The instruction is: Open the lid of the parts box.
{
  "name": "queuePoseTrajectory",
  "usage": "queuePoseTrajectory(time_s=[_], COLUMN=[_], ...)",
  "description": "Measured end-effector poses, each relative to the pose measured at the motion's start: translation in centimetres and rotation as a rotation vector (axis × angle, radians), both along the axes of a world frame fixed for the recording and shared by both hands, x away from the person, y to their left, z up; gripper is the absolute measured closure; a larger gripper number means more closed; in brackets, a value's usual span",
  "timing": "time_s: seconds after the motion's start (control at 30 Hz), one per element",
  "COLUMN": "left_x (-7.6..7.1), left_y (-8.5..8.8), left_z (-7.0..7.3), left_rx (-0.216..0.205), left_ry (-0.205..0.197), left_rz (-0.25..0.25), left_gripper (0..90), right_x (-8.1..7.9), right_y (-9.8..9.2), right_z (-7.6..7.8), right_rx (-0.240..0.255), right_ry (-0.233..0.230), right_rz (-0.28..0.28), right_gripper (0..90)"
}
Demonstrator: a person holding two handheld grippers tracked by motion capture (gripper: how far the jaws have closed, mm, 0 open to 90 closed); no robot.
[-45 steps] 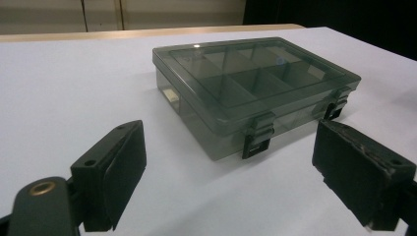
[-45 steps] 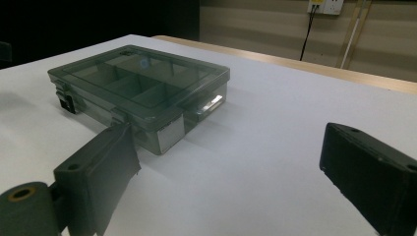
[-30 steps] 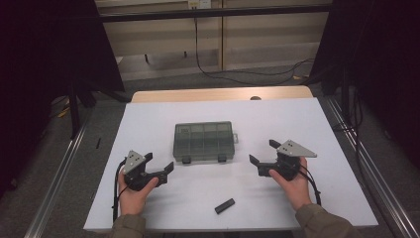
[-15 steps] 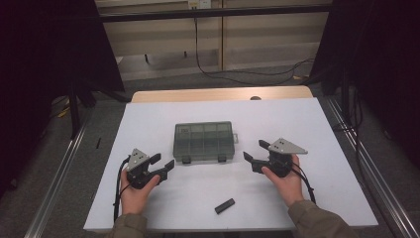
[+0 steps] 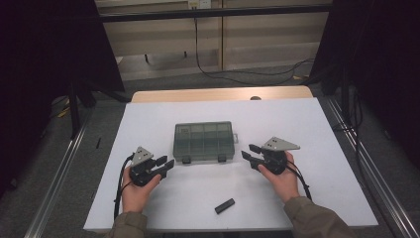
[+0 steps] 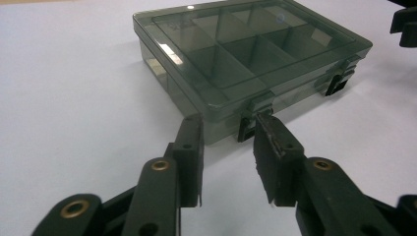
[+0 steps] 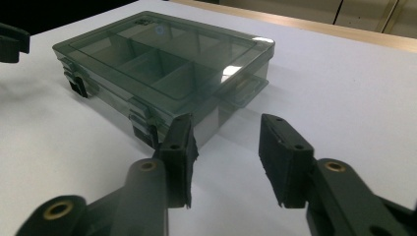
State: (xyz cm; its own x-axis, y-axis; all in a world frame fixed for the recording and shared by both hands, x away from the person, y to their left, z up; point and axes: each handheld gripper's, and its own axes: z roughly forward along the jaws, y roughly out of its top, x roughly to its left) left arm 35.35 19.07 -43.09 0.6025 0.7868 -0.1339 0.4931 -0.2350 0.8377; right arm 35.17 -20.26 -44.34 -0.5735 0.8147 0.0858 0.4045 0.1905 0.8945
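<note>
Both tools, left and right, jaws just narrowed but empty, flank the closed box at 8 and 4 o'clock, facing its front latches.

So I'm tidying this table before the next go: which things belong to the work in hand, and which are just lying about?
In the job:
- smoky transparent plastic compartment box with closed lid
- left tool, jaws apart, nothing between them, just closing
- right tool, likewise

Lying about:
- small black bar-shaped block on the white table, near the front edge
</note>
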Motion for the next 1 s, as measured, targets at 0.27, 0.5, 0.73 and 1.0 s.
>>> queuePoseTrajectory(time_s=[0.27,0.5,0.73,1.0], left_x=[0.8,1.2,1.9,2.1], left_y=[0.2,0.1,-0.1,-0.4], left_z=[0.5,0.6,0.6,0.1], left_rx=[0.01,0.015,0.017,0.059], left_ry=[0.019,0.057,0.071,0.087], left_rz=[-0.005,-0.006,0.011,0.012], left_gripper=[79.3,84.9,90.0,90.0], right_x=[0.8,1.5,2.3,2.3], right_y=[0.4,1.2,1.5,1.7], right_z=[0.0,0.5,0.6,-0.3], right_rx=[0.016,0.003,-0.006,-0.061], right_ry=[0.046,0.051,0.062,0.087], right_rz=[0.014,0.033,0.028,0.043], right_gripper=[80.7,89.8,90.0,90.0])
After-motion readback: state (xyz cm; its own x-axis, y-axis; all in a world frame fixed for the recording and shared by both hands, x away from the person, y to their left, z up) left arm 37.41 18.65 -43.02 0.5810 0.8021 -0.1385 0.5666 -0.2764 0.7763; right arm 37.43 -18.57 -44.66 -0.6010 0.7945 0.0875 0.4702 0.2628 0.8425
